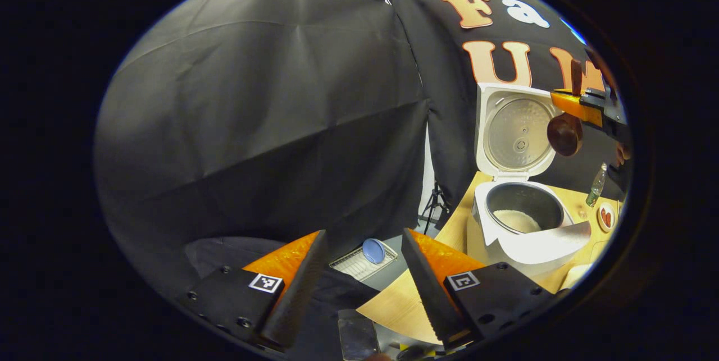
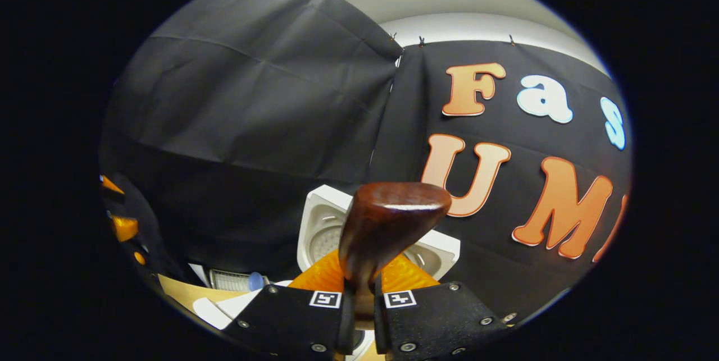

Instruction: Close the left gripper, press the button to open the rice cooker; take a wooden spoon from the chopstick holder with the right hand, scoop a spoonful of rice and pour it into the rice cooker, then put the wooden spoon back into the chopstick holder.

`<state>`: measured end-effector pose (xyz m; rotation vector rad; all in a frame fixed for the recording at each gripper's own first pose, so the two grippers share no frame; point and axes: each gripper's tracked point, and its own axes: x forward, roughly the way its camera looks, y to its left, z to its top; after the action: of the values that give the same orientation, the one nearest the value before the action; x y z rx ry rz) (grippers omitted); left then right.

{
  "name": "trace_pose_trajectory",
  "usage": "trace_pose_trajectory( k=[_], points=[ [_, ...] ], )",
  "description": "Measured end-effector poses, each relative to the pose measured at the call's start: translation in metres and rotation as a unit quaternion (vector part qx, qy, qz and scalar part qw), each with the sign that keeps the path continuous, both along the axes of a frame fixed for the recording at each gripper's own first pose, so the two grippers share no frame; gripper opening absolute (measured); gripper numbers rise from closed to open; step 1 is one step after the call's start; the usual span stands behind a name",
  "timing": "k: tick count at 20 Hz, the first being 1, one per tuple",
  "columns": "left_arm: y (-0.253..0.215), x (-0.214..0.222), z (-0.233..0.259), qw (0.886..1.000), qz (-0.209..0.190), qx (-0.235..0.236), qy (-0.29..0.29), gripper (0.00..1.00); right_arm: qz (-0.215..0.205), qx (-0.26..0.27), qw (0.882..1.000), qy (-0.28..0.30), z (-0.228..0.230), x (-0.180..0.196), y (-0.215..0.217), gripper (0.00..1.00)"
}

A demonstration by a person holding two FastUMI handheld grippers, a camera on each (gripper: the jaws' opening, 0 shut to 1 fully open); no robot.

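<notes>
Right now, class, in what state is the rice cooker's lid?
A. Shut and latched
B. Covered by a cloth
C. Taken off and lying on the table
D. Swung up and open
D: the lid stands upright behind the rice cooker, so the inner pot with rice at its bottom is exposed.

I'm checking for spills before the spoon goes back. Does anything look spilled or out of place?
Nothing stands out. The rice cooker stands lid-up with rice in its pot, and the right gripper holds the wooden spoon. No spilled rice is visible.
</notes>
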<state>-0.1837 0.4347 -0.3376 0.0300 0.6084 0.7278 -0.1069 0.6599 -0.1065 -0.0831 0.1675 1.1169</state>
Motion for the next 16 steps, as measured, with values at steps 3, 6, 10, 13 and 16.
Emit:
trace_pose_trajectory(
  k=[3,6,10,13,16],
  points=[
    [-0.021,0.005,0.006,1.0,-0.007,0.001,-0.004,0.85,-0.02,0.035,0.997,0.067,0.007,0.012,-0.011,0.13],
    [-0.049,0.019,0.014,1.0,-0.024,-0.001,-0.008,0.85,-0.048,0.06,0.989,0.127,0.013,0.033,-0.041,0.14],
    [-0.099,0.044,0.019,0.999,-0.047,-0.017,-0.016,0.91,-0.103,0.065,0.975,0.184,0.0,0.068,-0.116,0.13],
    [-0.139,0.069,0.026,0.997,-0.068,-0.036,-0.023,0.91,-0.159,0.042,0.965,0.206,-0.034,0.082,-0.205,0.13],
    [-0.176,0.096,0.029,0.994,-0.098,-0.042,-0.024,0.91,-0.215,0.017,0.951,0.221,-0.064,0.093,-0.285,0.13]
  ],
)
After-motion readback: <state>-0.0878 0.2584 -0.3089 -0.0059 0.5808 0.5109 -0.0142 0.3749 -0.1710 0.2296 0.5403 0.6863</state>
